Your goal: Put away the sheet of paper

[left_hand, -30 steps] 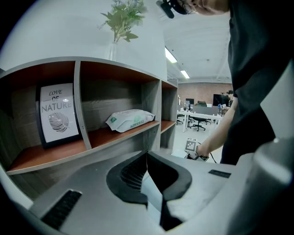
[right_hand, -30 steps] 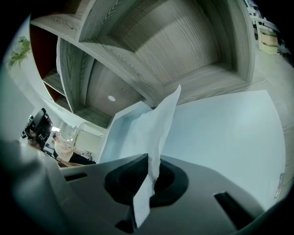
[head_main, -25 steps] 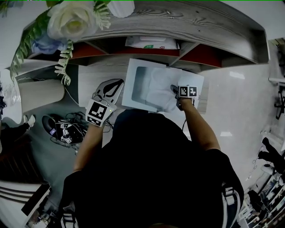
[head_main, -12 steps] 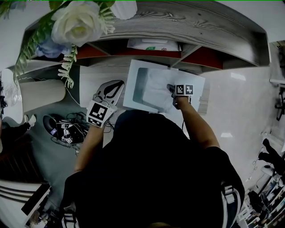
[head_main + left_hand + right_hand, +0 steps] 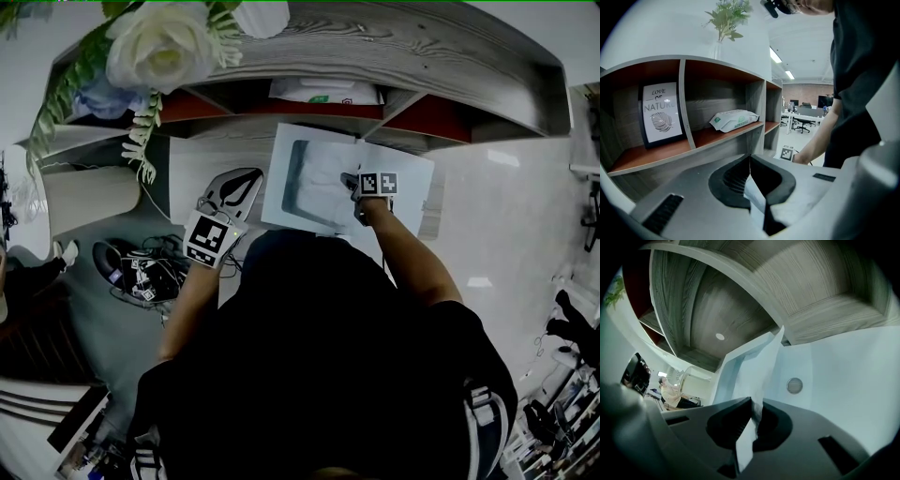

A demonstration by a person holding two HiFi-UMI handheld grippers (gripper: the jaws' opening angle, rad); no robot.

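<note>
**Insertion step.** The right tongs [image 5: 752, 404] pinch the near edge of the sheet [image 5: 763, 364]. The sheet rises ahead of the jaws, over the white box [image 5: 281, 202] just beyond them. The left tongs [image 5: 750, 160], jaws pressed together with nothing past the tips, sit well to the left, facing the shelf [image 5: 717, 138]. Likely next move: slide the sheet forward into the box, then release.

Probably an office, desks [image 5: 793, 115], swivel chairs [image 5: 805, 124]

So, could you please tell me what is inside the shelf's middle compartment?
A white packet with green print lies there on its side; whatever sits behind it is covered.
</note>
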